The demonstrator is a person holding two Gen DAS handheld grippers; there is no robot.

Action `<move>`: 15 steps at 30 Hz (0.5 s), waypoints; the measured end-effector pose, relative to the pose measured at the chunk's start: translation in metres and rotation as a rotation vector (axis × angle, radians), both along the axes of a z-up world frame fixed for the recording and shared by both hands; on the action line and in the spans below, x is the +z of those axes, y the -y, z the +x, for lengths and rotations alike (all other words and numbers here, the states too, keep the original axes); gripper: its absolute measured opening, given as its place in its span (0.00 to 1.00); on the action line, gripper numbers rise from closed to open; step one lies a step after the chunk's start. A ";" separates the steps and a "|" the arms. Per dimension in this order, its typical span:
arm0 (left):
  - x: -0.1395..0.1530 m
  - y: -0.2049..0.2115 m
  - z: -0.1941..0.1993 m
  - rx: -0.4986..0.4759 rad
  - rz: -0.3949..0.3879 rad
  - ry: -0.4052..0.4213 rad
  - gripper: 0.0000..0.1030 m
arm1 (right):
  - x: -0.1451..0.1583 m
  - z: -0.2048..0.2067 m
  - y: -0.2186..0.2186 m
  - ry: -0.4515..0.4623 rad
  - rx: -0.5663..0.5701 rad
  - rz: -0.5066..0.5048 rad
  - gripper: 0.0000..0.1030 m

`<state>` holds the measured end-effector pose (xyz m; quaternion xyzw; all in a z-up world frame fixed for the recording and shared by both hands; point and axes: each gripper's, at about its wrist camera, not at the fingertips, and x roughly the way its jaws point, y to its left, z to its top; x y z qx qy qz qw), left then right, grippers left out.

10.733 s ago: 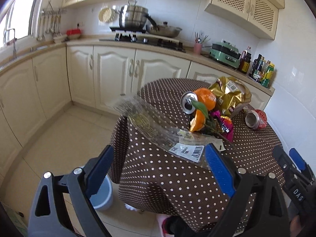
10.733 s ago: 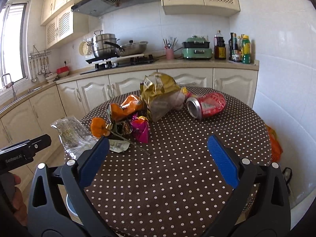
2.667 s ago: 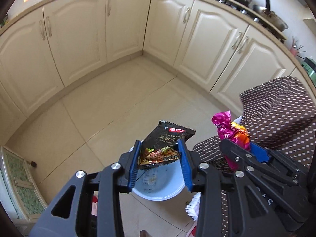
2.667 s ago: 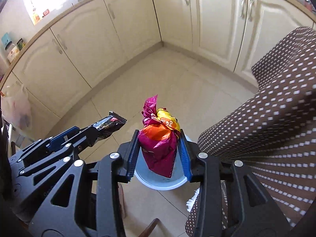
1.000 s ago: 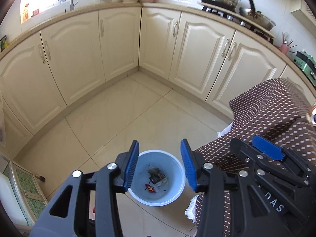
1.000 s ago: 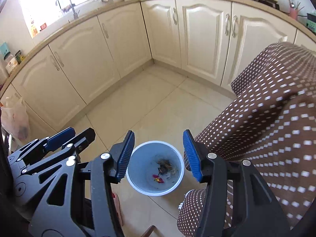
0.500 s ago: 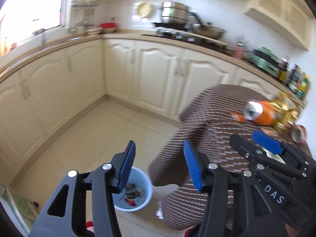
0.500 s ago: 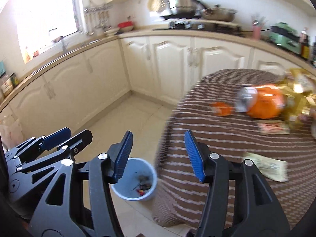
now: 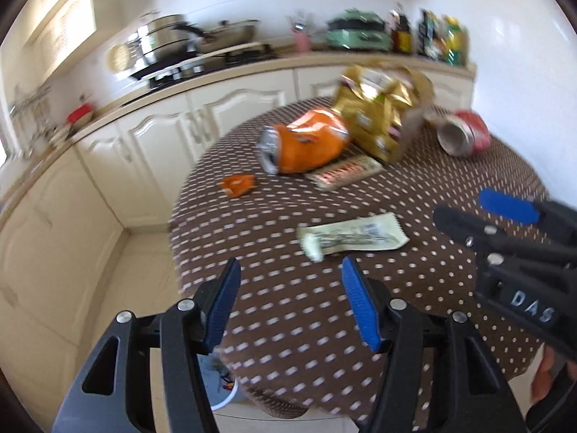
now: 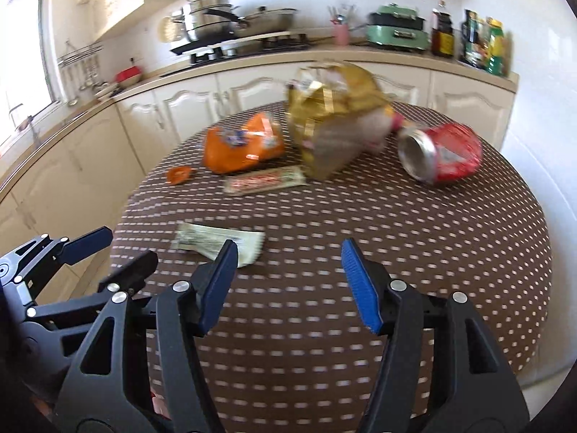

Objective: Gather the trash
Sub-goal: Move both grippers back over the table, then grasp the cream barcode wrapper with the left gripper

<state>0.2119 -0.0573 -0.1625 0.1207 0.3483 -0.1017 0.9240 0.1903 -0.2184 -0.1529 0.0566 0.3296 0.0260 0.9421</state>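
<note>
On the brown dotted tablecloth lie a pale flat wrapper, a striped bar wrapper, a crushed orange can, a gold bag, a red can and a small orange scrap. My left gripper hovers just short of the pale wrapper, jaws opening and empty. Beside it, my right gripper is also opening, with nothing between its pads.
The blue-white bin with wrappers inside stands on the floor under the table's near left edge. Cream cabinets and a counter with pots, a green appliance and bottles run behind the table.
Both grippers swung up from over the bin on the floor to the table top, side by side. Their jaws have spread wider, and they stay empty.
</note>
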 end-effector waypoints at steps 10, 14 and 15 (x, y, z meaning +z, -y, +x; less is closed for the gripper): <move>-0.019 0.033 0.029 -0.113 0.108 -0.019 0.56 | -0.013 0.022 0.022 -0.042 0.003 0.029 0.61; -0.019 0.036 0.041 -0.143 0.081 -0.039 0.56 | -0.012 0.029 0.022 -0.062 0.025 0.048 0.61; -0.020 0.037 0.045 -0.148 0.069 -0.045 0.55 | -0.012 0.031 0.022 -0.064 0.026 0.043 0.62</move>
